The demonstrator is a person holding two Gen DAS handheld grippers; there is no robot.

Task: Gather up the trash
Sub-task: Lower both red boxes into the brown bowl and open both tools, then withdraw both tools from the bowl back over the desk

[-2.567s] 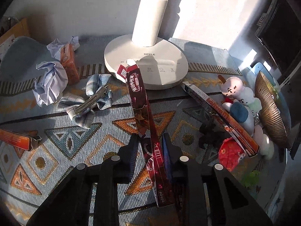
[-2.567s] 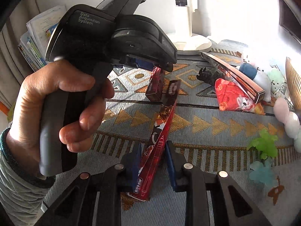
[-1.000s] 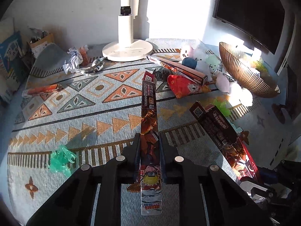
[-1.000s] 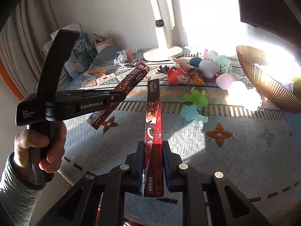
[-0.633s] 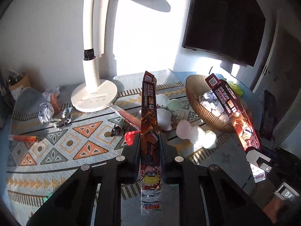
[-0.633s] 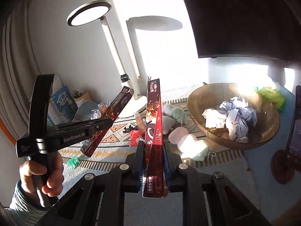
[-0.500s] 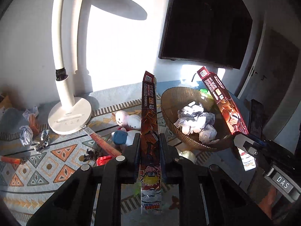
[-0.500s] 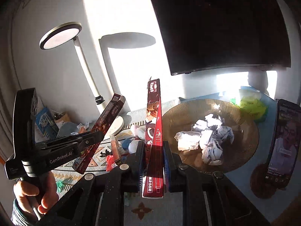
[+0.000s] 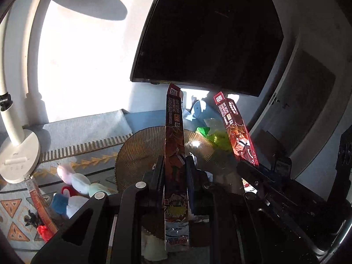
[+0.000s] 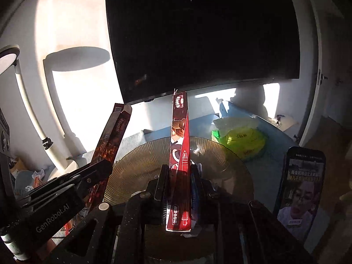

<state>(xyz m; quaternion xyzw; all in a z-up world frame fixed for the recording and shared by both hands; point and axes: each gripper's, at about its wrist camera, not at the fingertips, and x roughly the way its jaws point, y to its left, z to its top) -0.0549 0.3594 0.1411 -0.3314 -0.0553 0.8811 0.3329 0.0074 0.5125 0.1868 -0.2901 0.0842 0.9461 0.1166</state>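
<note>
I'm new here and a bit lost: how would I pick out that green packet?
Start at the big dark screen on the wall, then drop to the ribbed brown bowl below it. The green packet lies just behind the bowl's far right rim, on the blue surface, the only bright lime thing there.

Patterned table cloth [image 9: 92,154] covers the table. On it: white lamp base [image 9: 17,156] far left, soft toys [image 9: 74,184] near left, ribbed amber bowl [image 9: 136,154] centre, green packet [image 10: 244,140] far right, phone [image 10: 301,182] near right.
</note>
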